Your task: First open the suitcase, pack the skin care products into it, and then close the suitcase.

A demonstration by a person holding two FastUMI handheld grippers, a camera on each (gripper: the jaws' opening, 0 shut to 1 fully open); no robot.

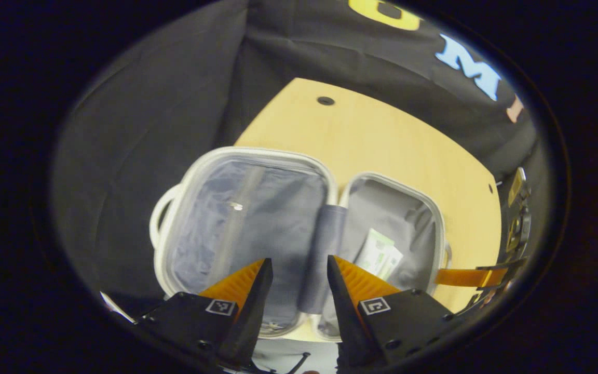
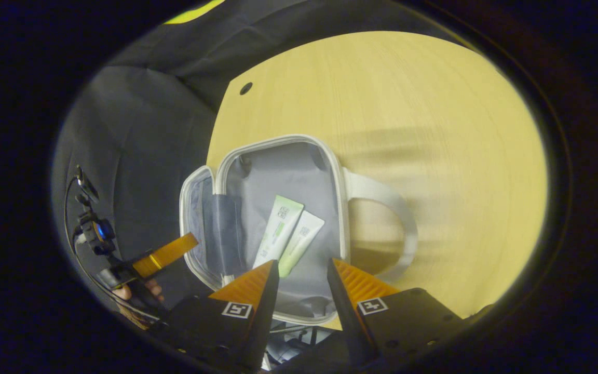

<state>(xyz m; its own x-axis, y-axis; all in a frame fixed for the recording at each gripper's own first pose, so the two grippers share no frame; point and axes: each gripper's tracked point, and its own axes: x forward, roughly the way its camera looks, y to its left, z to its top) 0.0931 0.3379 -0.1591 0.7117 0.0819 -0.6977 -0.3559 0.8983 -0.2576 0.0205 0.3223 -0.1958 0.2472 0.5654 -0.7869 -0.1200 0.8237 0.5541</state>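
Note:
A small white-rimmed suitcase point(image 1: 330, 182) lies open on the wooden table, both grey-lined halves facing up. Two white-and-green skin care tubes point(image 2: 283, 234) lie side by side in the right half, also seen as tubes point(image 1: 379, 254) in the left gripper view. My left gripper point(image 1: 299, 265) hangs open above the hinge between the halves, holding nothing. My right gripper point(image 2: 303, 267) is open above the near end of the tubes, apart from them. The other gripper point(image 2: 166, 254) and the hand holding it show at the left of the right gripper view.
The wooden table point(image 2: 408, 104) stretches bare to the right of the suitcase, with a cable hole point(image 2: 246, 88) near its far corner. The suitcase's white handle point(image 2: 387, 200) juts out to the right. Black cloth walls surround the table's left and back.

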